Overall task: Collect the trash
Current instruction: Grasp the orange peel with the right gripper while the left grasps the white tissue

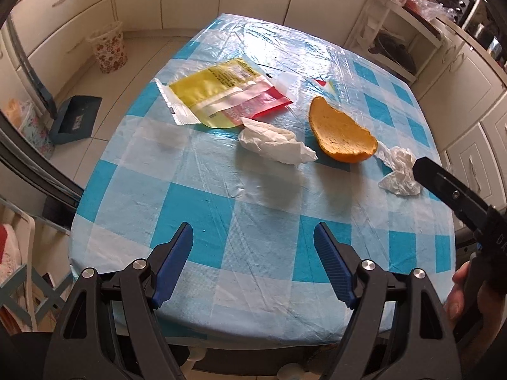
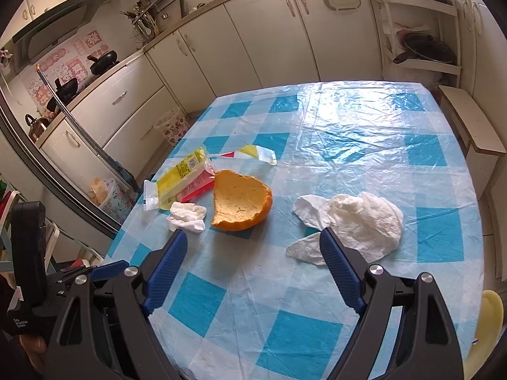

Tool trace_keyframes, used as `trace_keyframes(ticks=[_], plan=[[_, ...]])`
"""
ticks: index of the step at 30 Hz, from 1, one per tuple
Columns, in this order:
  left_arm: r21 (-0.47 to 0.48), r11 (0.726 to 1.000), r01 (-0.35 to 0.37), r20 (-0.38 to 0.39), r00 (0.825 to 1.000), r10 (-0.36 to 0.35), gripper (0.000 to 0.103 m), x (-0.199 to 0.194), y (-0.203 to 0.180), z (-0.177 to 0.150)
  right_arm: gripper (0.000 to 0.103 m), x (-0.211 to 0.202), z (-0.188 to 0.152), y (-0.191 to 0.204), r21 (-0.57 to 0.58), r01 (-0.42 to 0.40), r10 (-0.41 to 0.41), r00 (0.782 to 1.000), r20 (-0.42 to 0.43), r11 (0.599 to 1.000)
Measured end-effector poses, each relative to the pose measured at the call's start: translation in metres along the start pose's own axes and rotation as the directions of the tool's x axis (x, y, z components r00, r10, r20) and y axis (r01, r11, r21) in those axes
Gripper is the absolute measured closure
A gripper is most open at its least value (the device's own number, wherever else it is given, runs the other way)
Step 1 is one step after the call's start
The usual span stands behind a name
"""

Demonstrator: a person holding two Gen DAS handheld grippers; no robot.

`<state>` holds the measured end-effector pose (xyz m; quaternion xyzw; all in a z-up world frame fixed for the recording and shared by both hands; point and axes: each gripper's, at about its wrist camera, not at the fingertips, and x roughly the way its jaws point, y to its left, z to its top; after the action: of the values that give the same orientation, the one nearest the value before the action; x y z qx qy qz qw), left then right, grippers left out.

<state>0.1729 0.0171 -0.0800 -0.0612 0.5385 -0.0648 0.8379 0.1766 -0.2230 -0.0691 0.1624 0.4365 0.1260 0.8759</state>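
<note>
Trash on tabletop: wrapper, orange peel, two crumpled tissues. Left tool and right tool spread, empty.

Not much was readable, honestly. The black box strapped to the other gripper had a small white label that looked like "Data Acquisition System", tiny though. The pink stickers on the wall behind the stove carried big Chinese characters. The yellow wrapper had fine print and a barcode, too blurred to read.
</note>
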Motion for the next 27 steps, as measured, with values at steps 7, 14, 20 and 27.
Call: trace_keyframes(ticks=[7, 14, 20, 27], plan=[[-0.076, 0.996, 0.040, 0.020, 0.999, -0.039, 0.026, 0.005, 0.003, 0.026, 0.021, 0.033, 0.011, 0.005, 0.069, -0.062, 0.062, 0.998, -0.007, 0.996], [-0.144, 0.987, 0.074, 0.008, 0.997, -0.073, 0.025, 0.023, 0.001, 0.046, 0.026, 0.064, 0.016, -0.012, 0.123, -0.066, 0.071, 0.996, -0.044, 0.990], [-0.177, 0.983, 0.044, -0.012, 0.999, -0.047, 0.025, 0.043, 0.000, 0.053, 0.046, 0.072, 0.023, -0.014, 0.041, -0.028, 0.030, 0.998, -0.057, 0.999], [-0.242, 0.970, 0.030, 0.004, 1.000, -0.030, 0.023, 0.047, 0.008, 0.055, 0.087, 0.071, 0.013, -0.006, -0.058, -0.026, 0.020, 0.995, -0.100, 0.998]])
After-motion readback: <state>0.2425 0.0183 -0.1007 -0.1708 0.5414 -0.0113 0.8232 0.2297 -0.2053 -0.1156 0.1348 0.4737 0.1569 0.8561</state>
